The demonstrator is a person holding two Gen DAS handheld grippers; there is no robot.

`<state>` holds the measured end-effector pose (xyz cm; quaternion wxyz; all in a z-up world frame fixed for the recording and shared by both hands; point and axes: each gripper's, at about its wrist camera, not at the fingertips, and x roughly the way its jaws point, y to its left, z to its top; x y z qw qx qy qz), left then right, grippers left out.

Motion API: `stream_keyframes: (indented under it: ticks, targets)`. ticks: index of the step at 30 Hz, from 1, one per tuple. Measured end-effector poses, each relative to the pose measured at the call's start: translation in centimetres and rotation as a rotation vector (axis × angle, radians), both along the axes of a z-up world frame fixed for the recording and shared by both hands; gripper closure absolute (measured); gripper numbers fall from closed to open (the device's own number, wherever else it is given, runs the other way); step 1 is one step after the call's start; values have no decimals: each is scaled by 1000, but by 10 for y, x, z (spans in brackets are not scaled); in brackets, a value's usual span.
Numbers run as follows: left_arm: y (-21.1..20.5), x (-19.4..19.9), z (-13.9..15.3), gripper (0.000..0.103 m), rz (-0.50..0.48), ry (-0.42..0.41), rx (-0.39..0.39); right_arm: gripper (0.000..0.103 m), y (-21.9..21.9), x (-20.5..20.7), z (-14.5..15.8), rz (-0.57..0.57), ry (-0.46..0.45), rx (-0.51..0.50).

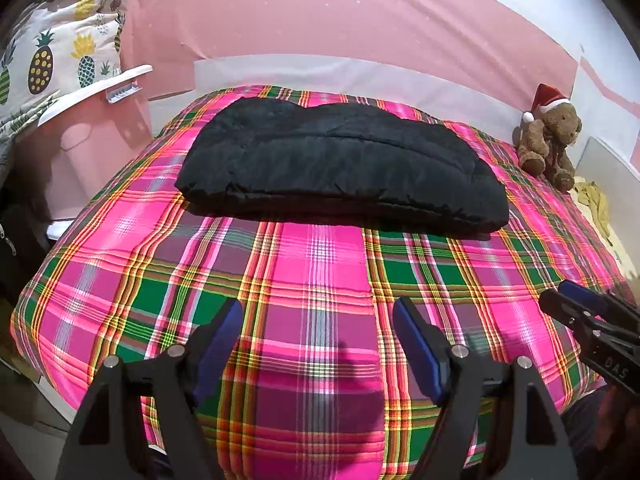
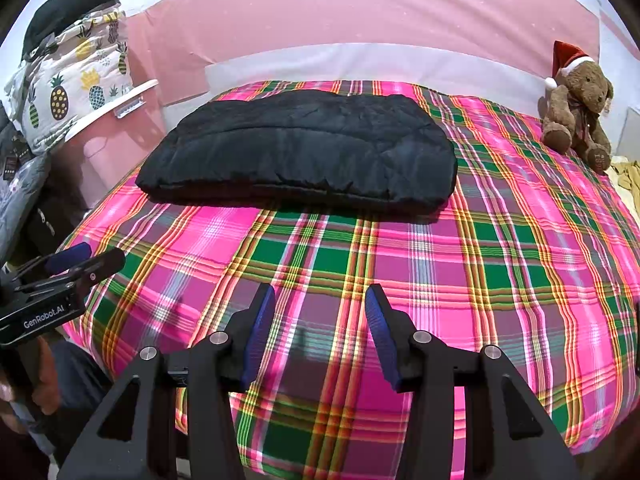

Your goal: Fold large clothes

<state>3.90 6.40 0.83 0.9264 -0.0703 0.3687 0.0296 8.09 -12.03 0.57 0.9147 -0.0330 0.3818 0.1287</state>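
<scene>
L gripper (image 1: 318, 336): jaws apart, nothing btwn them, blue pads facing each other w/ only plaid cloth showing in the gap. It hangs over the near edge of the bed, angled down, not touching the cover as far as I can tell. R gripper (image 2: 320, 320): also parted, gap a bit narrower than the L one, empty, same blue pads, over the near part of the bed. Each gripper shows in the other's view: R one at the right edge of the left wrist view, L one at the left edge of the right wrist view, w/ a hand (image 2: 24, 396) wrapped round its handle. Both sit side by side, apart from each other.

Under and ahead of both: plaid bedcover (image 1: 320, 272), pink/green/yellow checks, spread over the whole bed.

Farther out, mid-bed toward the far side: black puffy jacket (image 1: 340, 168), already folded into a wide, flat bundle, lying across the cover, long side running left-right. Well apart from both grippers; nothing touching it.

Far right corner: brown teddy bear (image 1: 550, 136) w/ red santa hat, sitting upright on the cover, apart from the jacket. Left of the bed: pineapple-print quilt (image 1: 52, 52) piled on a pink stand. Behind the bed, pink wall covering (image 1: 340, 12).
</scene>
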Motion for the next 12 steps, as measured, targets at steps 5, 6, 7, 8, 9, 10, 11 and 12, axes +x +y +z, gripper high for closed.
stream_keyframes:
  ticks: [5,6,7,8,9,10,11,12]
  targets:
    - [-1,-3,2,24,24,-21,19,56,0,0,0,0,-1,0]
    - [-1,-4,3,24,29,-26,25,56,-1,0,0,0,-1,0]
    - [-2,-4,3,24,32,-28,26,56,-1,0,-1,-1,-1,0]
    - [-2,-4,3,24,31,-29,26,56,-1,0,0,0,0,1]
    - [-2,-4,4,24,31,-29,28,56,-1,0,0,0,0,1]
    - [-3,-4,4,24,32,-30,30,56,-1,0,0,0,-1,0]
    - [-3,-4,4,24,31,-30,27,56,-1,0,-1,0,-2,0]
    - [-3,-4,4,24,32,-27,26,56,-2,0,-1,0,-2,0]
